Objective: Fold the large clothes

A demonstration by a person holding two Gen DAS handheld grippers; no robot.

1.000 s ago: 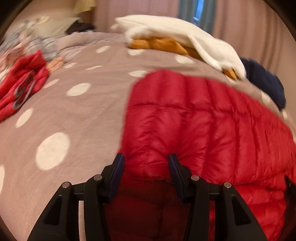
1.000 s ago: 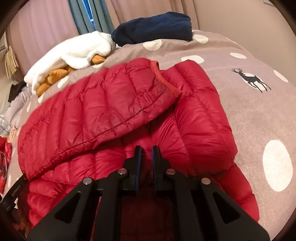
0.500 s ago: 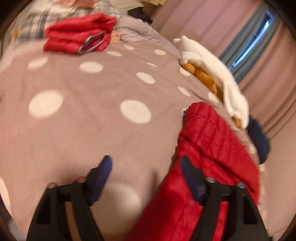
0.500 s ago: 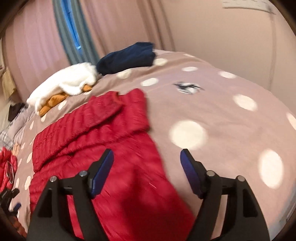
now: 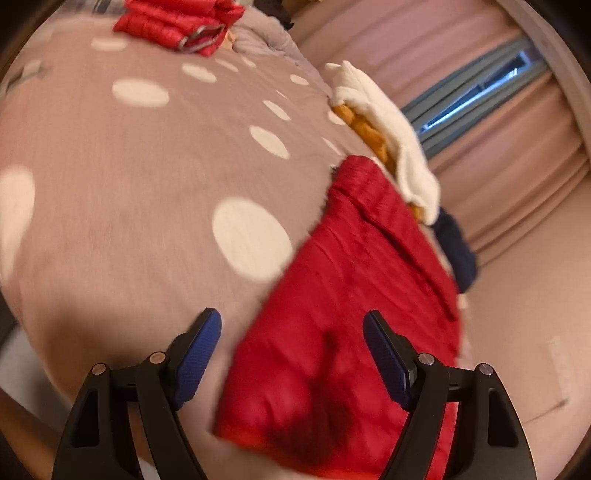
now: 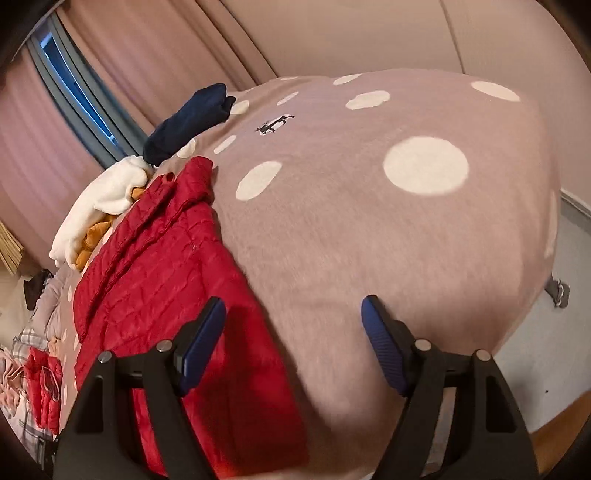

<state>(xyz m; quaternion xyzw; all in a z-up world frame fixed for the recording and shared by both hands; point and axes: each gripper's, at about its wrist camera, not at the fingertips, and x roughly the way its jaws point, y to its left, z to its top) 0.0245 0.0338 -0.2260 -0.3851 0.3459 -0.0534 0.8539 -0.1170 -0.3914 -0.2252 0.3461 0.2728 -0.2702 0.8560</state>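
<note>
Grippers first: left gripper (image 5: 291, 325) is hanging w/ jaws spread wide, nothing pinched; its blue pads (image 5: 195, 360) are standing apart over the near edge of the red puffer jacket (image 5: 351, 314), not touching it as far as the blur is letting me tell. Right gripper (image 6: 293, 314) is likewise gaping, empty; left finger is sitting above the jacket's right edge, right finger above bare bedspread.

Jacket (image 6: 177, 288) is lying folded into a long narrow strip on the bed, running from the near edge toward the far side, collar end farthest away. In the left wrist view it's filling the lower right; in the right wrist view, the lower left.

Bedspread (image 5: 129, 206) is showing taupe w/ big white dots, plus a small deer print (image 6: 274, 124) in the right wrist view.

Beyond the jacket's far end: white fleece garment (image 5: 388, 136) is lying over an orange one (image 5: 365, 129), w/ a navy bundle (image 6: 188, 122) just beside them. Another red folded jacket (image 5: 181, 24) is sitting well apart at the far left corner of the bed, next to plaid & grey bedding.

Pink curtains (image 6: 155, 62) are hanging behind, w/ a window strip (image 6: 77, 88) showing between them. Floor is showing at the right of the right wrist view.
</note>
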